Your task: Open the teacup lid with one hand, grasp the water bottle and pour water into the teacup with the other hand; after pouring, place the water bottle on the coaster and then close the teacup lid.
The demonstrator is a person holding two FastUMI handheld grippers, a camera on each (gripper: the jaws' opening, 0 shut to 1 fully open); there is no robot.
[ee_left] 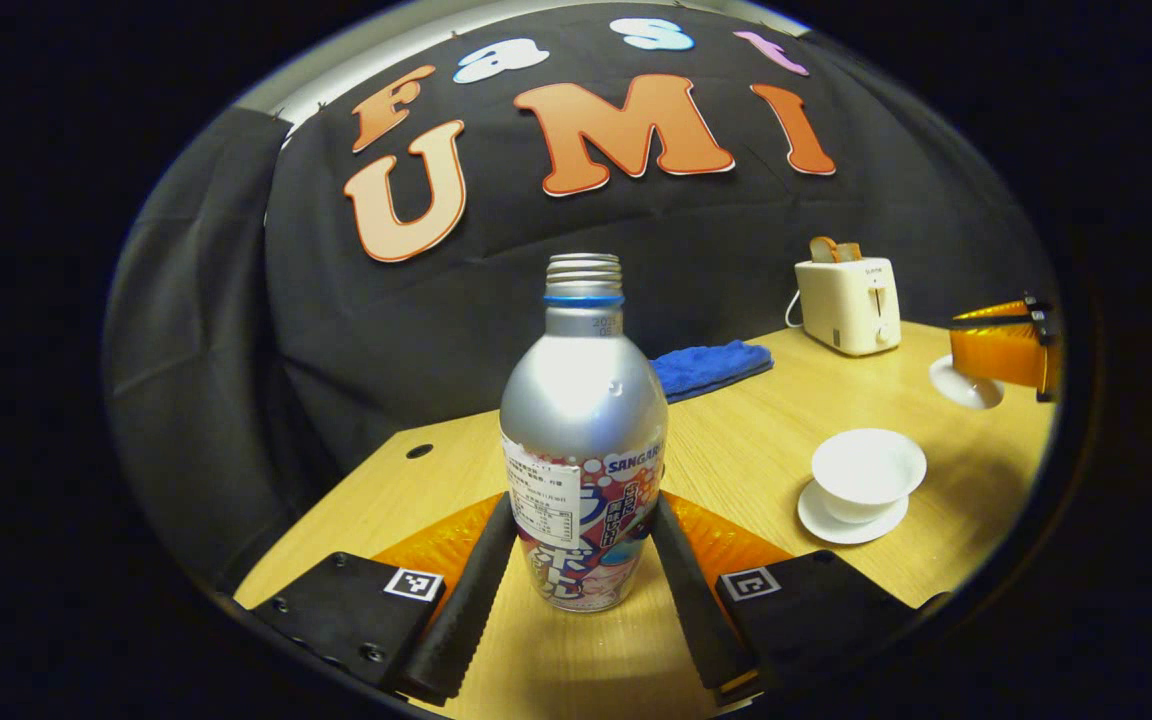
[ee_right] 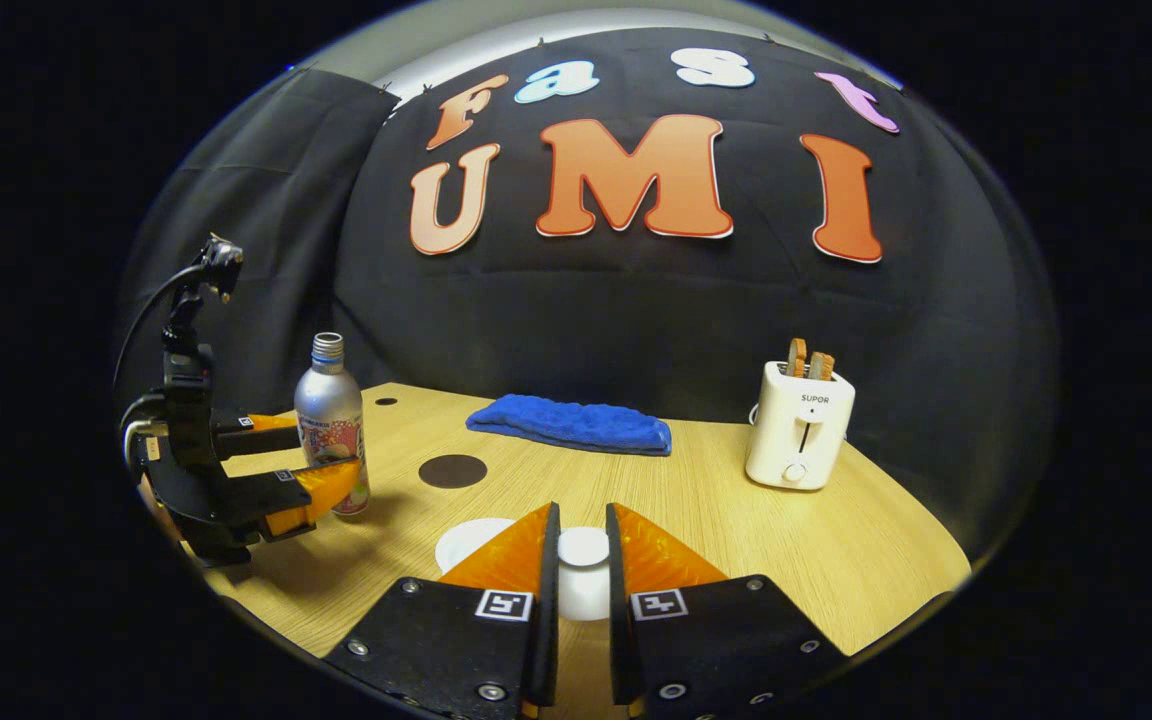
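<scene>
So the left gripper (ee_left: 576, 560) has its two fingers on either side of the silver aluminium water bottle with the colourful printed label (ee_left: 584, 440) — they look pressed against its lower half, and the uncapped bottle stands upright on the light wooden table (ee_left: 736, 440). Off to the right in the left gripper view sits the white porcelain teacup on its white saucer (ee_left: 866, 475), open at the top, well apart from the bottle. The right gripper (ee_right: 581, 570) is clenched on the small white teacup lid (ee_right: 584, 548), gripping its knob, and in the left gripper view that lid hangs tilted above the table, beyond the cup. Other stuff around: a round dark brown coaster (ee_right: 452, 470) lies flat just beside the bottle, between it and a folded blue towel (ee_right: 571, 424) near the back wall. A cream-white toaster with two slices of toast sticking out (ee_right: 798, 425) stands at the far right — well clear of everything. Nothing sits between the bottle and the cup.
</scene>
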